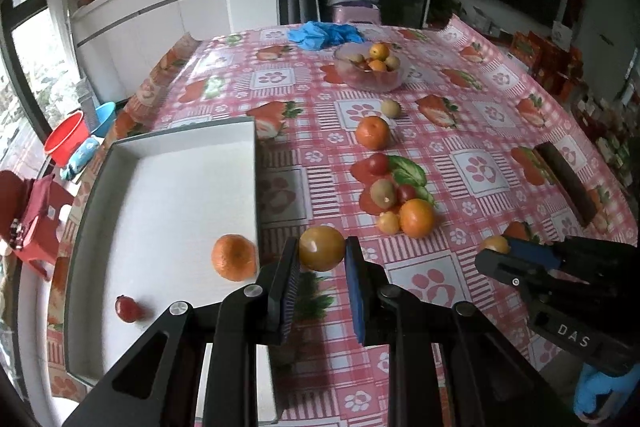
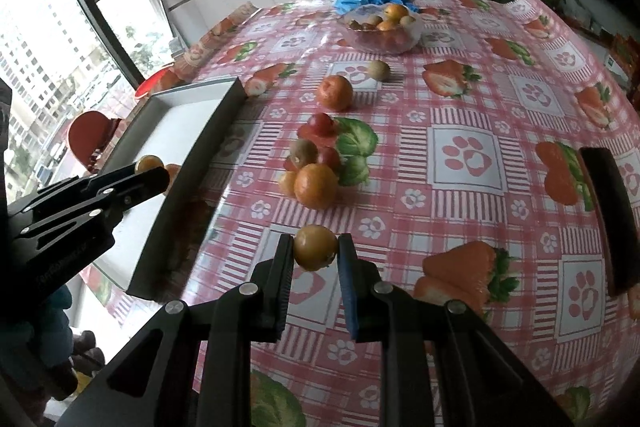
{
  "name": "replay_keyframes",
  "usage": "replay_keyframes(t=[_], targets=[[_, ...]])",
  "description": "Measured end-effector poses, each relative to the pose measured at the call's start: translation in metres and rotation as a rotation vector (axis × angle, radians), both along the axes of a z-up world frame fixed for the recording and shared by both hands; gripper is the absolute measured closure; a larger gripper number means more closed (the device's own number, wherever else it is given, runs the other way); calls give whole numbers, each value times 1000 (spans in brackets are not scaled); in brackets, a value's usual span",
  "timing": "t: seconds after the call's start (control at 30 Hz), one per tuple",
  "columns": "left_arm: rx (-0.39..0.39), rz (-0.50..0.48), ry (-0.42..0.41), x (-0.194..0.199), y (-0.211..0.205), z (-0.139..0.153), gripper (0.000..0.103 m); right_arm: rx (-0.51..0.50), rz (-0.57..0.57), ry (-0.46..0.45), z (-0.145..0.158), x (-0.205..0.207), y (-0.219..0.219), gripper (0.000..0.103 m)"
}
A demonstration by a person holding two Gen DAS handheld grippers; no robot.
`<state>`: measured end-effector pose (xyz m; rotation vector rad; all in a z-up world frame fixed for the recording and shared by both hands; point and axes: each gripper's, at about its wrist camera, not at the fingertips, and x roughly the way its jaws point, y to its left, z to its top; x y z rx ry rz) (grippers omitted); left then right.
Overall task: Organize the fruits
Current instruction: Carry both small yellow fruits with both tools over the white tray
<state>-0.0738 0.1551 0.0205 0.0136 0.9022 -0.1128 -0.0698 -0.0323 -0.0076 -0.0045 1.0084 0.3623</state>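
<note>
My left gripper (image 1: 322, 250) is shut on a round yellow-orange fruit (image 1: 322, 245), held above the tablecloth just right of the white tray (image 1: 160, 195). An orange (image 1: 234, 257) and a small red fruit (image 1: 128, 309) lie in the tray. My right gripper (image 2: 315, 245) is shut on a similar yellow-brown fruit (image 2: 316, 251) above the table. Each gripper shows in the other's view: the right gripper (image 1: 494, 253) at right with its fruit (image 1: 496, 243), the left gripper (image 2: 154, 173) by the tray wall (image 2: 192, 171).
Loose fruits lie mid-table: a cluster of an orange, kiwi and small tomatoes (image 1: 400, 199), a single orange (image 1: 373, 133), a kiwi (image 1: 391, 108). A clear bowl (image 1: 370, 77) of fruit and blue gloves (image 1: 324, 34) sit farther back. A dark flat object (image 1: 568, 183) lies at right.
</note>
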Motion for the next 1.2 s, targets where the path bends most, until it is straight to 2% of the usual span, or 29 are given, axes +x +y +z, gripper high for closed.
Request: replay_keyframes(t=[0.43,0.8,1.2], targets=[[-21,75,-25,-6,42,5,79,-30,83,-22,18,2,44,79],[-26,150,-52,-8,84,12,79,-32,180,-42,35,8,97,79],[-32,229,-27,-8,124,-3,79,-30,255,-16,34,23,147,79]])
